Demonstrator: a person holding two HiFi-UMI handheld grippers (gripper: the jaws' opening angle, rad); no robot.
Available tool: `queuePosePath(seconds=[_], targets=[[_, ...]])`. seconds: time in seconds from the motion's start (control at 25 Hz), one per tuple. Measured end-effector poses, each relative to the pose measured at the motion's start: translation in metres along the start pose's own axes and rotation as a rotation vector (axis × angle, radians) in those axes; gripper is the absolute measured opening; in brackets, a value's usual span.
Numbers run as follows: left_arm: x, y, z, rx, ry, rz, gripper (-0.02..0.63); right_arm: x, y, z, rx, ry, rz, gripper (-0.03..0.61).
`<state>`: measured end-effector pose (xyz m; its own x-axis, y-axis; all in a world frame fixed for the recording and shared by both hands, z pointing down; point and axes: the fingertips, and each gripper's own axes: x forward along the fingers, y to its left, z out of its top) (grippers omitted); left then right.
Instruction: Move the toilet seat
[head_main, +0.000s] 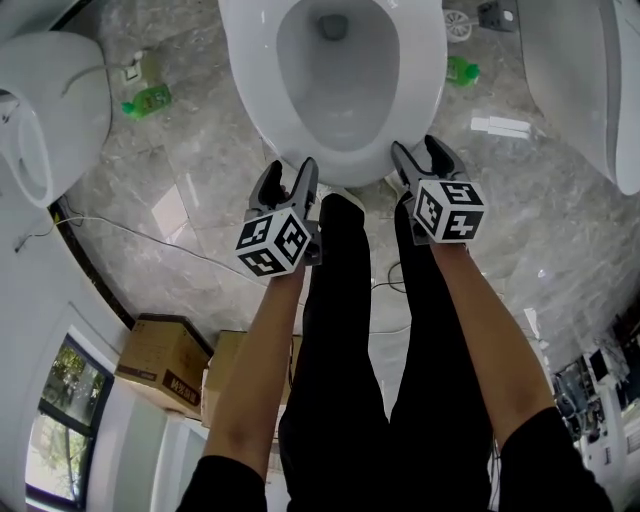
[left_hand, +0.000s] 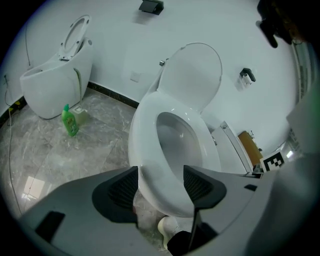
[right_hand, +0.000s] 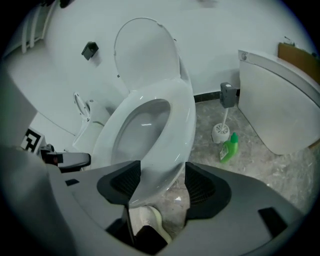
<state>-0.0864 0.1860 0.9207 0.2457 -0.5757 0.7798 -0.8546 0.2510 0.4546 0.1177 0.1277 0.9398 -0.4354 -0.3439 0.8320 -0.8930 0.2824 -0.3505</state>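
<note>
The white toilet seat (head_main: 420, 90) lies down on its bowl, and the lid (left_hand: 192, 75) stands upright against the wall. In the head view both grippers sit at the seat's front edge. My left gripper (head_main: 292, 172) is at the front left and my right gripper (head_main: 420, 152) at the front right. In the left gripper view the seat (left_hand: 145, 130) runs between the spread jaws of the left gripper (left_hand: 161, 182). The right gripper (right_hand: 162, 182) likewise straddles the seat's rim (right_hand: 180, 125). Neither gripper's pads clamp it.
A second toilet (head_main: 40, 110) stands at the left and another white fixture (head_main: 590, 80) at the right. Green bottles (head_main: 147, 100) (head_main: 462, 70) stand on the marble floor, with a toilet brush (right_hand: 221, 131) near the right one. Cardboard boxes (head_main: 165, 360) sit behind me.
</note>
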Motion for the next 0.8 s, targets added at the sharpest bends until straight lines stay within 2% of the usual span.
queuePosePath(seconds=[0.24, 0.44, 0.56, 0.68, 0.8], targets=[[0.021, 0.009, 0.001, -0.047, 0.038, -0.024, 0.301, 0.018, -0.005, 0.007, 0.19, -0.017, 0.031, 0.279], [0.039, 0.017, 0.0, -0.078, 0.085, -0.052, 0.308, 0.027, -0.006, 0.006, 0.256, -0.013, 0.074, 0.29], [0.043, 0.019, -0.001, -0.096, 0.101, -0.077, 0.326, 0.034, -0.005, 0.002, 0.343, -0.006, 0.131, 0.299], [0.045, 0.018, -0.001, -0.091, 0.116, -0.072, 0.33, 0.037, -0.008, 0.002, 0.365, 0.004, 0.156, 0.307], [0.044, 0.018, -0.001, -0.085, 0.119, -0.039, 0.33, 0.034, -0.008, 0.003, 0.363, 0.007, 0.131, 0.307]])
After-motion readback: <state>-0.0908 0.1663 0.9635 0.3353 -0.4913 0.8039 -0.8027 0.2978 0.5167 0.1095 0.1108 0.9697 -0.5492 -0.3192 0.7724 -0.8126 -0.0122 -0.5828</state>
